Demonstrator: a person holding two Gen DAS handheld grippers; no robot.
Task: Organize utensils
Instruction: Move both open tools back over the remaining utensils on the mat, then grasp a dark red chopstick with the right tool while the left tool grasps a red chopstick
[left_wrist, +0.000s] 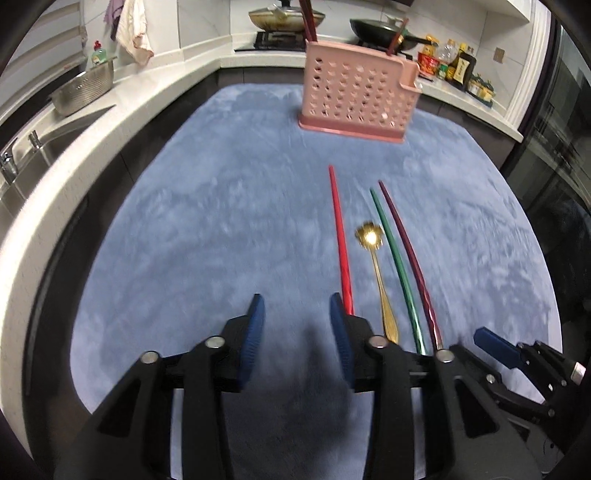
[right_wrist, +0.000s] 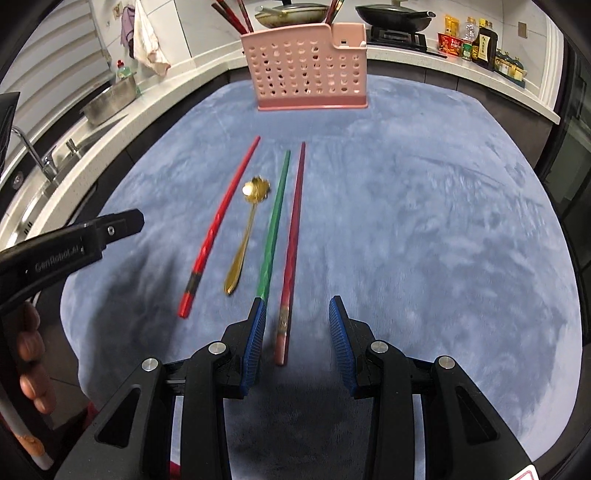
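On the blue cloth (left_wrist: 207, 229) lie a red chopstick (left_wrist: 340, 240), a gold spoon (left_wrist: 381, 291), a green chopstick (left_wrist: 396, 258) and a maroon chopstick (left_wrist: 410, 254), side by side. The right wrist view shows them too: red chopstick (right_wrist: 221, 218), spoon (right_wrist: 242, 251), green chopstick (right_wrist: 275, 221), maroon chopstick (right_wrist: 293, 229). A pink perforated holder (left_wrist: 356, 98) (right_wrist: 308, 70) stands beyond them with several chopsticks (right_wrist: 236, 16) in it. My left gripper (left_wrist: 296, 299) is open and empty, just left of the red chopstick's near end. My right gripper (right_wrist: 296, 301) is open above the maroon chopstick's near end, pads not touching it.
A white counter (left_wrist: 122, 110) wraps the cloth, with a sink and tap (left_wrist: 9, 162) and a steel colander (left_wrist: 83, 90) at left. Pans on a stove (left_wrist: 286, 18) and bottles (left_wrist: 458, 62) stand behind. A hand (right_wrist: 31, 354) holds the left gripper's body (right_wrist: 74, 247).
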